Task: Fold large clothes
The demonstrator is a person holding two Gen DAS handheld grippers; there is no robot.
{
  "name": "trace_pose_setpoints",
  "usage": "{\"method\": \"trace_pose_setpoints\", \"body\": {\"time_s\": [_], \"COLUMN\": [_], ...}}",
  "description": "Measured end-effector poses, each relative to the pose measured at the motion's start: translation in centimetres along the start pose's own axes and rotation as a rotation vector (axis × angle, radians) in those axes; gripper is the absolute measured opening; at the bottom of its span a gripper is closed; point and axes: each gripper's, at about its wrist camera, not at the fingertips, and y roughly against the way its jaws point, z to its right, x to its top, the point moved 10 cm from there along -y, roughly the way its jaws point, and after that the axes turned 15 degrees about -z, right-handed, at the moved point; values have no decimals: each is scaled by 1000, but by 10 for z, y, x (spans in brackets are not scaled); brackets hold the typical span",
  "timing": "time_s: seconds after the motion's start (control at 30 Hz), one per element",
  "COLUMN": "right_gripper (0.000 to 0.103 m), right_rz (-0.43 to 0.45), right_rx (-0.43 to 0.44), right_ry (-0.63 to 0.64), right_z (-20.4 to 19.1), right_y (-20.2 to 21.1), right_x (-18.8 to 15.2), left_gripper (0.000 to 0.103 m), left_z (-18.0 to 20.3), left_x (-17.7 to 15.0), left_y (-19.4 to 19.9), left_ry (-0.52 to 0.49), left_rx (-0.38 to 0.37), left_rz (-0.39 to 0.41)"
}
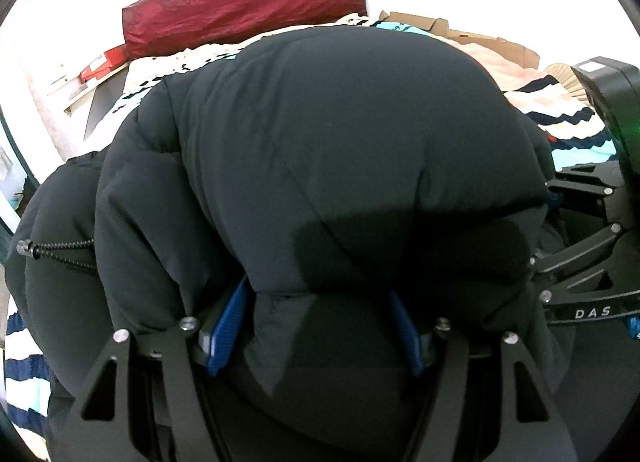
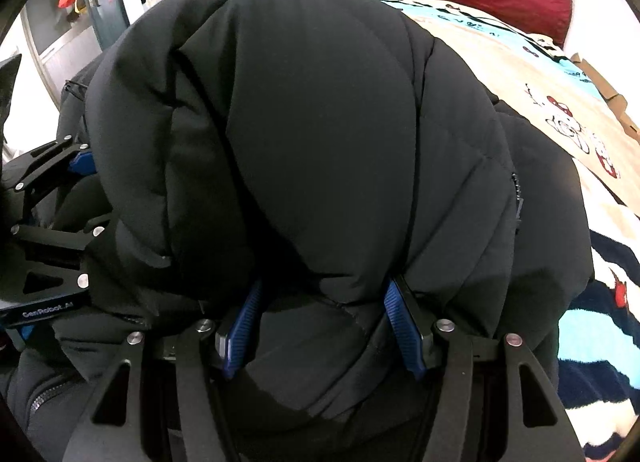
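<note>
A black puffer jacket (image 1: 320, 142) fills both views, bunched into a thick fold over the bed. My left gripper (image 1: 316, 314) is shut on a thick wad of the jacket; its blue pads (image 1: 228, 330) press into the padding and the tips are buried. My right gripper (image 2: 324, 318) is shut on the jacket (image 2: 300, 122) the same way, blue pads (image 2: 404, 330) sunk into the fabric. The right gripper also shows at the right edge of the left wrist view (image 1: 592, 262), close beside. The left gripper's body shows at the left edge of the right wrist view (image 2: 44, 262).
A patterned bedspread (image 2: 540, 102) with dark wavy stripes (image 1: 560, 118) lies under the jacket. A dark red pillow (image 1: 248, 2) sits at the bed's far end. Cardboard (image 1: 480, 34) lies at the far right. A red box (image 1: 104, 62) sits at the far left.
</note>
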Motion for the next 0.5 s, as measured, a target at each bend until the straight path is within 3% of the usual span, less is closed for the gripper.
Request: {"method": "trace_pose_setpoints", "body": {"time_s": [0.33,0.5], "right_gripper": [61,64], "right_rz": [101,87], "right_rx": [41,71], "right_ry": [-29,-54], "right_z": [-3,5], "right_y": [63,57], "right_x": [-18,-28], "left_gripper": [64,64], "left_z": [1,3], "left_x": [-11,-13], "left_y": [61,49], "left_ry": [4,-4], "left_rx": [40,61], "left_rz": [57,38]}}
